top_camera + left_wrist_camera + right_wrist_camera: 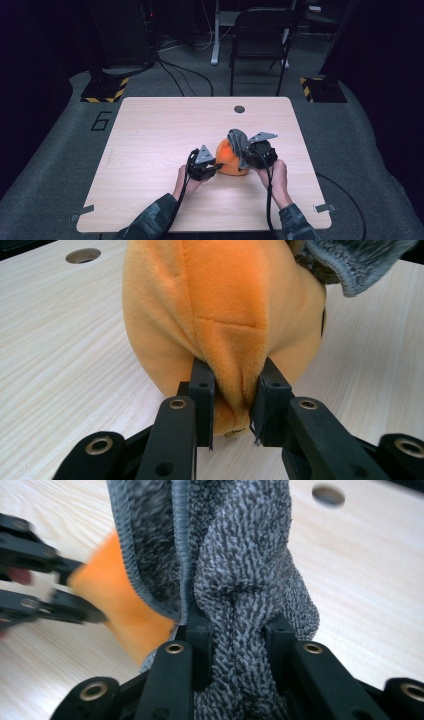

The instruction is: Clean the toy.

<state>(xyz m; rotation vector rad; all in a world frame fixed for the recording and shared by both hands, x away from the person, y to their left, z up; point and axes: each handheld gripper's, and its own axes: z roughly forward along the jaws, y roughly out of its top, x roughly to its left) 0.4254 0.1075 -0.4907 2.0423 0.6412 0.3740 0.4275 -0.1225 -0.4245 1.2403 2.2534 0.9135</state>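
Pinching a fold of orange plush between its two black jaws, the left gripper [235, 407] is clenched on the lower end of the orange plush toy [225, 315], which fills the upper middle of the left gripper view; the fabric bulges out above the pads and a small pale tag peeks out below them. That view also catches a corner of the grey cloth [350, 262] at the upper right, draped over the top of the toy, and a round hole [83, 255] in the table [60, 365] at the upper left. In the right gripper view the right gripper [235, 647] is clamped on a bunched ridge of the grey cloth [240, 570], whose stitched hem runs up the middle of the frame; behind it, at the left, a wedge of the orange plush toy [125, 610] shows, blurred, with the left gripper [85, 587] reaching in from the left edge. From the high view the whole layout reads: the toy [230, 159] sits on the wooden table [165, 125] just right of centre, the left gripper [216, 169] touching its left side, the right gripper [248, 156] at its right, the cloth [239, 140] hanging over the toy's top right, and both forearms entering from the bottom edge. A chair [260, 35] stands beyond the table at the top.
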